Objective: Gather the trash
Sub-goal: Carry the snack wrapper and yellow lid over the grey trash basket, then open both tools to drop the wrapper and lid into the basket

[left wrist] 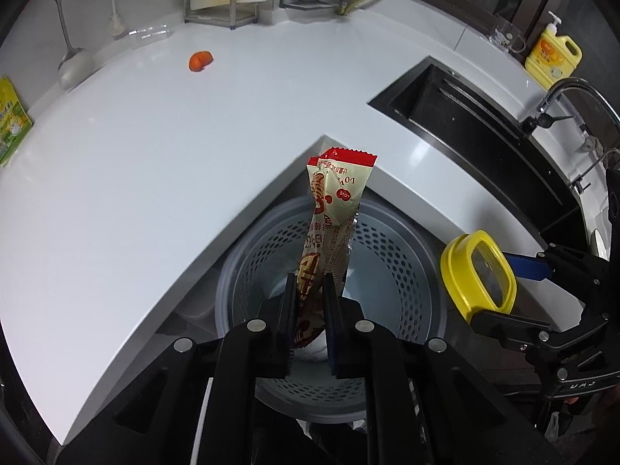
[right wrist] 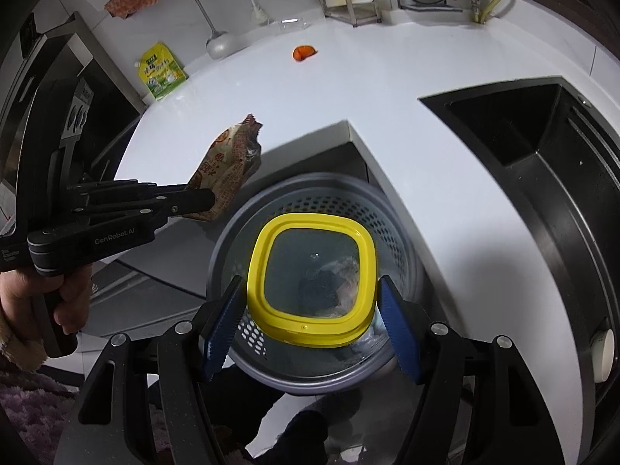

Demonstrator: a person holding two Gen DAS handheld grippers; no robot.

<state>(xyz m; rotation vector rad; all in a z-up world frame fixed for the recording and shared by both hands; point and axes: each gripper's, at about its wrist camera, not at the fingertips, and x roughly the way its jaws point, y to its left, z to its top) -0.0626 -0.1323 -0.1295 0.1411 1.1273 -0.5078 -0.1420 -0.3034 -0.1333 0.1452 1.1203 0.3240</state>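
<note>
My left gripper (left wrist: 309, 290) is shut on a cream and red snack wrapper (left wrist: 329, 213) and holds it upright over the grey perforated trash bin (left wrist: 403, 271) below the counter corner. From the right wrist view the wrapper (right wrist: 228, 170) hangs at the bin's left edge. My right gripper (right wrist: 310, 310) is shut on a clear container with a yellow lid (right wrist: 314, 279), held over the bin (right wrist: 228, 232); the container (left wrist: 478, 271) also shows in the left wrist view. An orange peel (left wrist: 200, 61) lies on the white counter (left wrist: 155, 147).
A black sink (left wrist: 465, 124) with a faucet (left wrist: 573, 93) is at the right. A yellow soap bottle (left wrist: 553, 56), a ladle (left wrist: 73, 66), a green pouch (left wrist: 9, 124) and a metal rack (left wrist: 217, 0) stand along the back.
</note>
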